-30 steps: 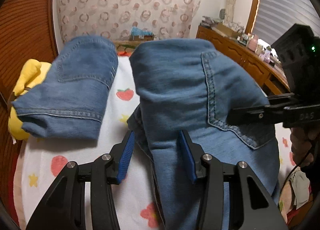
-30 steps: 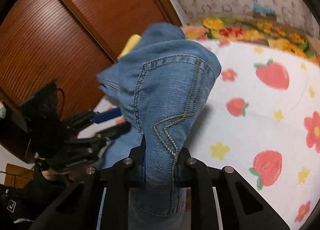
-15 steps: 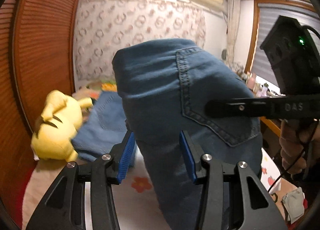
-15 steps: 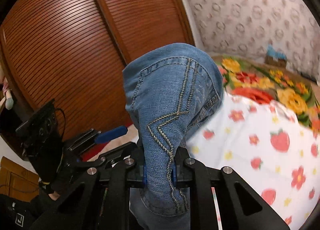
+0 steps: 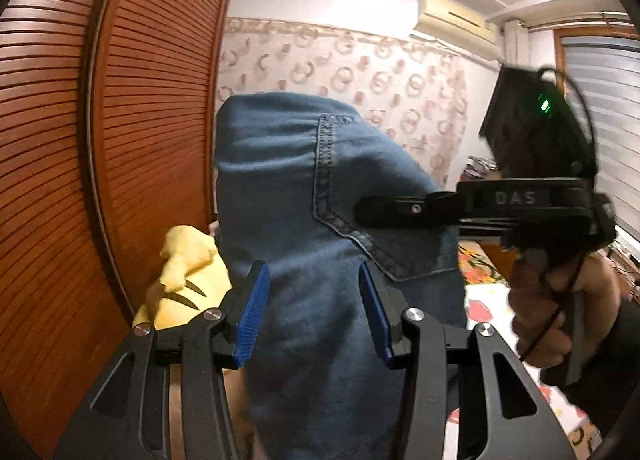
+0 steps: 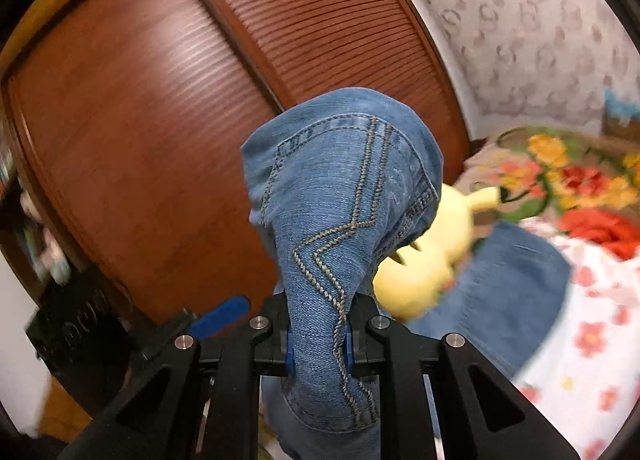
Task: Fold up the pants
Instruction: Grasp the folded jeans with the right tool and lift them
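We hold the blue jeans (image 5: 304,244) raised in the air in front of the louvred wooden wardrobe doors (image 5: 100,140), with both tongs at the garment.

Right tongs (image 6: 319,344): the two blue pads are pressed against a bunched fold of the jeans (image 6: 340,220), and the denim fills the whole gap between them, so we are pinching the fabric. The gripped fold carries a back pocket with zigzag decorative stitching. The fabric rises above the pads and curls over at the top. In the left wrist view the right tongs (image 5: 376,210) reach in from the right edge and meet the jeans at the lower corner of a back pocket, and our right hand (image 5: 548,300) wraps the handle.

Left tongs (image 5: 314,312): the blue-padded fingers (image 5: 252,316) are spread apart. The denim hangs between and beyond them; we cannot tell whether either pad touches it. In the right wrist view the left tongs (image 6: 218,318) show at lower left, blurred, with one blue pad visible beside the jeans.

Surroundings:
- A yellow plush toy (image 6: 424,260) lies behind the raised jeans, near the wardrobe doors.
- A second blue denim piece (image 6: 508,292) lies flat on the bed, just beside the plush toy.
- The bed sheet (image 6: 592,340) is white with a red flower and strawberry print.
- A wall-mounted air conditioner (image 5: 456,24) sits above the patterned wallpaper.
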A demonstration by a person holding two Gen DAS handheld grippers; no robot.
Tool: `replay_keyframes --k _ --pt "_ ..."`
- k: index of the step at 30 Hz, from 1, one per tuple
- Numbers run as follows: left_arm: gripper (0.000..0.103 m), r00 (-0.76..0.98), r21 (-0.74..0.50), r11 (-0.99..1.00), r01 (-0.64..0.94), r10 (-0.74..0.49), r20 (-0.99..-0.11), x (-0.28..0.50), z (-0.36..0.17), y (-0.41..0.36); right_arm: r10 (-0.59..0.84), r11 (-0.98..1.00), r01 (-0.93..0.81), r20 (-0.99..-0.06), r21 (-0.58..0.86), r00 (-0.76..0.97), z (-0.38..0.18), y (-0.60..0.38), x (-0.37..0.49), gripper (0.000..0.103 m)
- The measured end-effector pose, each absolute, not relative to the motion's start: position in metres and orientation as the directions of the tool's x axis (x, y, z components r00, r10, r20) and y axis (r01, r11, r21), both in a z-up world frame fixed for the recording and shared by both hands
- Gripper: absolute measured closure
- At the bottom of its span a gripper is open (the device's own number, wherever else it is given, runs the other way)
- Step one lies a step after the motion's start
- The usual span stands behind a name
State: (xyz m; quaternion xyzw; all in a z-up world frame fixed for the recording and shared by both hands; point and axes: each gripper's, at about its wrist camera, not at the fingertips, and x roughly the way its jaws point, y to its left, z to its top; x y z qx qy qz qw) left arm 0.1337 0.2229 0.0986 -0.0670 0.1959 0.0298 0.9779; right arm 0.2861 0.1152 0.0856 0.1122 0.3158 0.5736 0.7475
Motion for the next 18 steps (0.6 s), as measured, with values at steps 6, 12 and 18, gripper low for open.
replay_keyframes --k 6,12,18 --pt "0.056 0.894 -0.124 0.988 -0.088 0.024 -0.448 0.190 0.075 0.232 0.928 0.369 -0.626 -0.312 0.688 0.204 -0.010 0.109 0.389 0.086" --pt "0.056 0.839 -0.139 0.989 -0.039 -0.044 -0.542 0.240 0.024 0.212 0.832 0.547 -0.524 -0.492 0.652 0.256 -0.090 0.095 0.430 0.081" --pt "0.056 0.780 -0.140 0.990 -0.016 -0.075 -0.621 0.252 -0.019 0.204 0.752 0.639 -0.545 -0.588 0.542 0.297 -0.068 0.096 0.449 0.050"
